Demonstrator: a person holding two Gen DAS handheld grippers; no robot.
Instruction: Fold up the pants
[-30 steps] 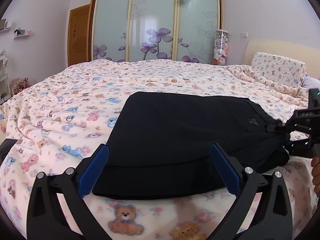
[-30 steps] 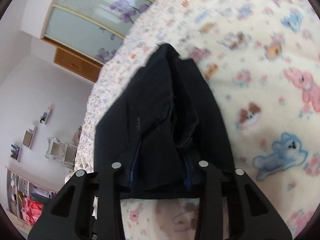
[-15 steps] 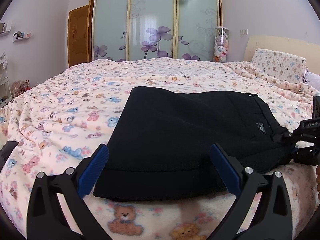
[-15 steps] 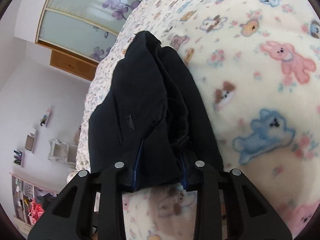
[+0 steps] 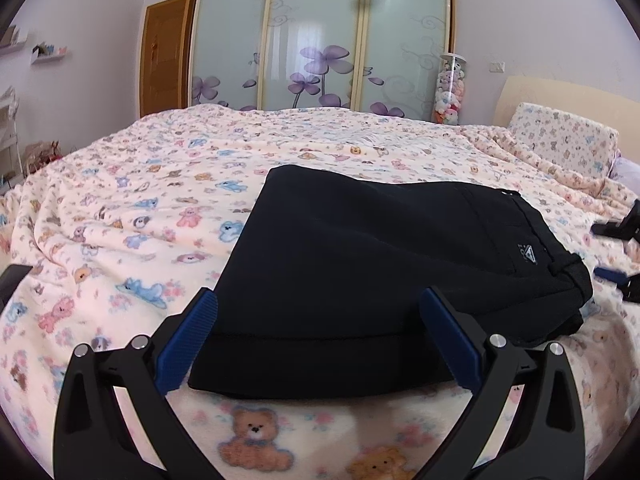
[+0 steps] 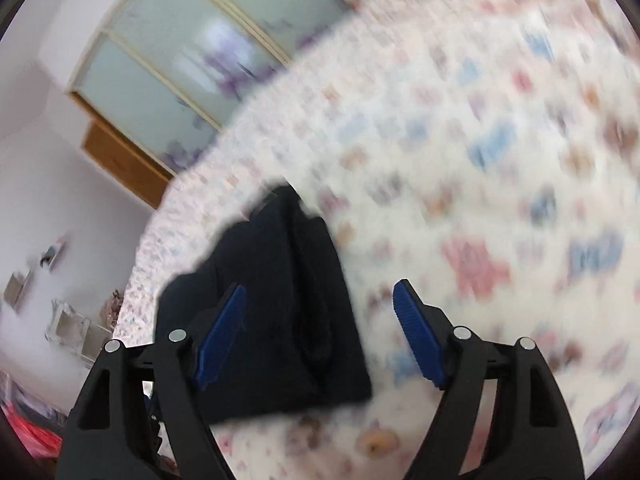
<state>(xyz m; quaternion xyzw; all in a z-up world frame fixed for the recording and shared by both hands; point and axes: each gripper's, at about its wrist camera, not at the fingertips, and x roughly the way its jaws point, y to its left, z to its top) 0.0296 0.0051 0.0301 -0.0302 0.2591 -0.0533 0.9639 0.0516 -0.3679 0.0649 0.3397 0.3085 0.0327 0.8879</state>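
Low in the left wrist view: left gripper (image 5: pixel 318 308), fingers (image 5: pixel 188 344) spread wide, nothing pinched.
Pants: black pants (image 5: pixel 384 276) folded into a flat block on the bed (image 5: pixel 120 208), at frame centre; the near hem edge lies between and just beyond the blue pads, not touched by them.
Waistband: at the right end of the block, with a small pale logo — the cloth bunches a little at the lower right corner.
Right gripper, from the left view: a blurred black and blue piece (image 5: pixel 618 252) at the right edge of the frame, just beside the waistband, apart from it.
Right gripper, own view: right gripper (image 6: pixel 320 300) low in a motion-blurred frame, jaws opening, pads (image 6: pixel 416 324) wide apart and pressing on nothing.
Pants in the right view: dark block (image 6: pixel 272 308) at lower centre-left; its near end shows between the left pad and the middle of the gap — the right pad hangs over bare blanket.
Surroundings: teddy-print blanket over the whole bed; pillow (image 5: pixel 560 140) at the upper right; frosted wardrobe (image 5: pixel 320 36) with purple flowers across the top; wooden door (image 5: pixel 164 56) at the upper left; clear tube of plush toys (image 5: pixel 450 88) right of the wardrobe.
Obstructions: none around the pants on the blanket.
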